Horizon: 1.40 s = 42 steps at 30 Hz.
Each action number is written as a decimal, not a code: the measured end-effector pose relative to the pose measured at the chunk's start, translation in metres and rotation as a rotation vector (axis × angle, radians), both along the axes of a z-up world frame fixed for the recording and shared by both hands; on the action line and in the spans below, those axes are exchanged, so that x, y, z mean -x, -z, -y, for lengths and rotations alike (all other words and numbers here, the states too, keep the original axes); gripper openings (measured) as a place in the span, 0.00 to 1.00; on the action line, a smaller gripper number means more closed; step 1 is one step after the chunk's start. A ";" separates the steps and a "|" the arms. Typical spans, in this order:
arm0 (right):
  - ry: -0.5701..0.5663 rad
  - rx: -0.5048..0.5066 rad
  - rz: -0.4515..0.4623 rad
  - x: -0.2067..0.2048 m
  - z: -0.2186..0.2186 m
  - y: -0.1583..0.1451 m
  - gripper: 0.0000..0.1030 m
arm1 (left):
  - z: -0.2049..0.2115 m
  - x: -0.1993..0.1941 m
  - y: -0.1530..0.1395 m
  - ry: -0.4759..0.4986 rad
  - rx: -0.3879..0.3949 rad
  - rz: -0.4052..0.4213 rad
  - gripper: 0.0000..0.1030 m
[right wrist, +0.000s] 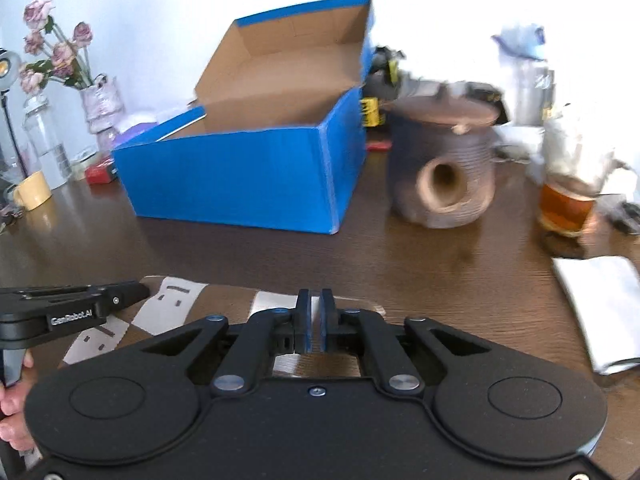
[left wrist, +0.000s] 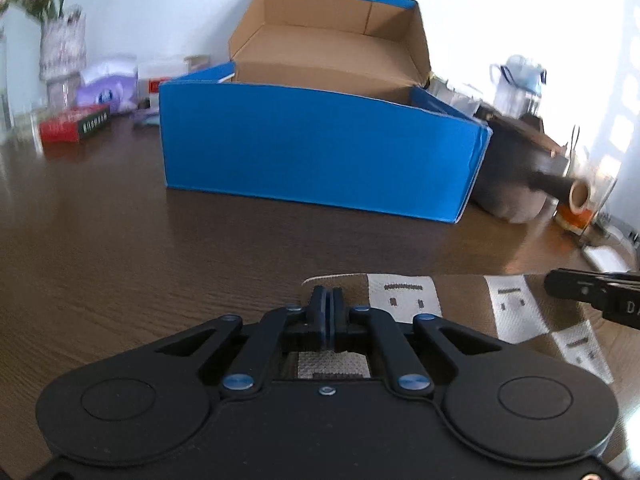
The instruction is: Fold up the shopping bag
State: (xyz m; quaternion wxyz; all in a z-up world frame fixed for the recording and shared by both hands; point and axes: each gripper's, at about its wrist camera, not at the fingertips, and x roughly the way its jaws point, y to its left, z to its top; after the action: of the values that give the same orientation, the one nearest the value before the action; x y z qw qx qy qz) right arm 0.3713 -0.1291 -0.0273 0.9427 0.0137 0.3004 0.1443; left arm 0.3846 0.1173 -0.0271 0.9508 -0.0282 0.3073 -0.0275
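The shopping bag (left wrist: pixel 400 296) (right wrist: pixel 176 296), brown cloth with white patches, lies flat on the dark wooden table (left wrist: pixel 160 248) close in front of both grippers. My left gripper (left wrist: pixel 328 294) is shut, and the bag's near white edge curls up right at its fingertips. It also shows in the right wrist view, over the bag's left end (right wrist: pixel 136 292), with a hand below it. My right gripper (right wrist: pixel 315 296) is shut over the bag's right part, with a thin slit of white cloth between its fingers. Its tip enters the left wrist view (left wrist: pixel 560 284).
An open blue cardboard box (left wrist: pixel 320 152) (right wrist: pixel 240 176) stands behind the bag. Right of the box are a brown clay pot (right wrist: pixel 444 168), a glass of amber drink (right wrist: pixel 564 208) and a white folded cloth (right wrist: pixel 600 312). A flower vase (right wrist: pixel 100 104), yellow cup (right wrist: pixel 32 190) and red packet (left wrist: pixel 74 124) stand far left.
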 end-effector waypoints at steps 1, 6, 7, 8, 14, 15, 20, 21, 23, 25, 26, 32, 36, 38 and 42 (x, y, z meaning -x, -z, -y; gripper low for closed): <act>-0.006 0.010 -0.015 -0.001 0.000 0.005 0.02 | 0.001 0.000 0.000 0.001 -0.009 0.000 0.04; -0.026 0.030 -0.047 -0.006 0.000 0.014 0.02 | -0.017 0.004 -0.018 -0.021 0.077 -0.071 0.13; -0.021 0.025 -0.052 -0.005 0.001 0.013 0.05 | -0.026 0.012 -0.029 -0.043 0.122 -0.082 0.29; -0.012 0.019 -0.052 0.002 0.003 0.009 0.16 | -0.031 0.019 -0.036 -0.042 0.148 -0.073 0.39; -0.105 0.009 -0.041 0.074 0.018 0.003 0.50 | -0.028 0.085 -0.030 0.081 0.122 -0.115 0.60; -0.113 0.025 -0.057 0.081 0.017 0.007 0.50 | -0.023 0.087 -0.021 0.078 0.105 -0.136 0.49; -0.109 0.101 -0.034 0.089 0.006 0.017 0.46 | -0.015 0.091 -0.003 0.091 0.083 -0.131 0.35; -0.104 0.108 -0.025 0.088 0.005 0.019 0.46 | -0.016 0.087 -0.003 0.095 0.083 -0.129 0.34; -0.095 0.116 -0.014 0.085 0.004 0.021 0.46 | -0.017 0.076 -0.001 0.105 0.081 -0.123 0.34; -0.082 0.120 -0.010 0.077 0.003 0.021 0.46 | -0.015 0.065 -0.002 0.101 0.071 -0.131 0.37; -0.075 0.122 -0.010 0.073 0.002 0.021 0.46 | -0.015 0.063 -0.005 0.089 0.064 -0.142 0.37; -0.153 0.063 0.007 0.104 0.011 0.002 0.45 | -0.003 0.111 -0.030 0.214 0.066 -0.126 0.46; -0.248 0.137 -0.048 0.125 -0.004 0.018 0.33 | 0.020 0.122 -0.008 0.258 -0.024 -0.144 0.28; -0.235 0.177 -0.008 0.127 -0.008 0.024 0.32 | 0.025 0.127 0.001 0.264 -0.083 -0.075 0.28; -0.241 0.196 0.000 0.122 -0.007 0.025 0.30 | 0.021 0.130 0.009 0.262 -0.092 -0.017 0.28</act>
State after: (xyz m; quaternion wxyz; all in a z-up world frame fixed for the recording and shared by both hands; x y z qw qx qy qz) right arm 0.2490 -0.1220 -0.0518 0.9155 -0.1145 0.3123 0.2264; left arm 0.2547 0.0958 -0.0357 0.9366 0.0556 0.3175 -0.1372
